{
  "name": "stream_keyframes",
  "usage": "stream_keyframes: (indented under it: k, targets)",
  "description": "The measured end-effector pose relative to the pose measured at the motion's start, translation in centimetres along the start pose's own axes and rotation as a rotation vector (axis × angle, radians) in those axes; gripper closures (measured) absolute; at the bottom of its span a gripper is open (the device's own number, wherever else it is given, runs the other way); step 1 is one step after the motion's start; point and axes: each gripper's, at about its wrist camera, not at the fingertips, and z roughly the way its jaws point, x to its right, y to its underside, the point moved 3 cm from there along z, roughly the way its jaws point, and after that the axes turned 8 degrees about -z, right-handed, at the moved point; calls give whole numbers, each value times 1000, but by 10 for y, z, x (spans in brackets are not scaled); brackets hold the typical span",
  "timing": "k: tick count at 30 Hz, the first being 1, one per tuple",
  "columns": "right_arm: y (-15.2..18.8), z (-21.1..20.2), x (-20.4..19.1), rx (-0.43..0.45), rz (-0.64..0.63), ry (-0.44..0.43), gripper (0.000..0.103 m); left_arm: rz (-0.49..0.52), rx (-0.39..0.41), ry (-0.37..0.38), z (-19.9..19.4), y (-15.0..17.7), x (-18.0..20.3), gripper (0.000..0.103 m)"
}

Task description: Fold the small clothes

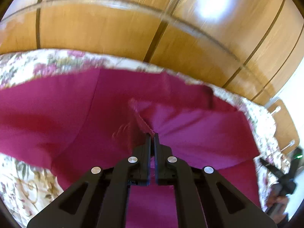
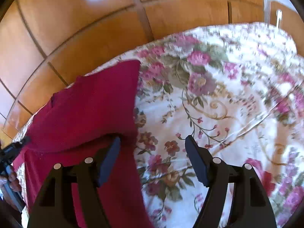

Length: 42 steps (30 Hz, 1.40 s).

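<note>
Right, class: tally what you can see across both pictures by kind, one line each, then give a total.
Magenta garment: 1
Floral cloth under it: 1
Hand-held grippers: 2, left gripper with fingers pinched shut on the garment, right gripper with fingers apart
Total: 4

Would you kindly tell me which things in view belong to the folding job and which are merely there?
Belongs to the job:
- magenta garment
- left gripper, shut on a garment edge
- right gripper, open

Merely there:
- floral tablecloth
- wooden floor
</note>
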Motion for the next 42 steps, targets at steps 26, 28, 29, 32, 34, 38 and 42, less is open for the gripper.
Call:
stream_keyframes:
  k: [26, 28, 29, 32, 34, 38, 42]
  targets:
    - [0, 73, -115, -18, -317, 14, 9, -262, 38, -14, -56, 28, -92, 53]
    - [0, 72, -115, -16, -319, 17, 9, -308, 79, -53, -77, 32, -117, 53]
    - [0, 72, -116, -14, -321, 21, 9, -332, 110, -69, -89, 33, -131, 53]
    - [0, 72, -117, -10, -329, 35, 9, -447, 172, -104, -121, 37, -182, 53]
    - [0, 72, -118, -9, -333, 40, 9, -562, 234, -155, -144, 41, -224, 53]
    - [0, 71, -118, -6, -339, 53, 8, -714, 307, -215, -178, 45, -285, 53]
    - [1, 71, -119, -4, -344, 63, 8, -881, 350, -166, -200, 42, -343, 53]
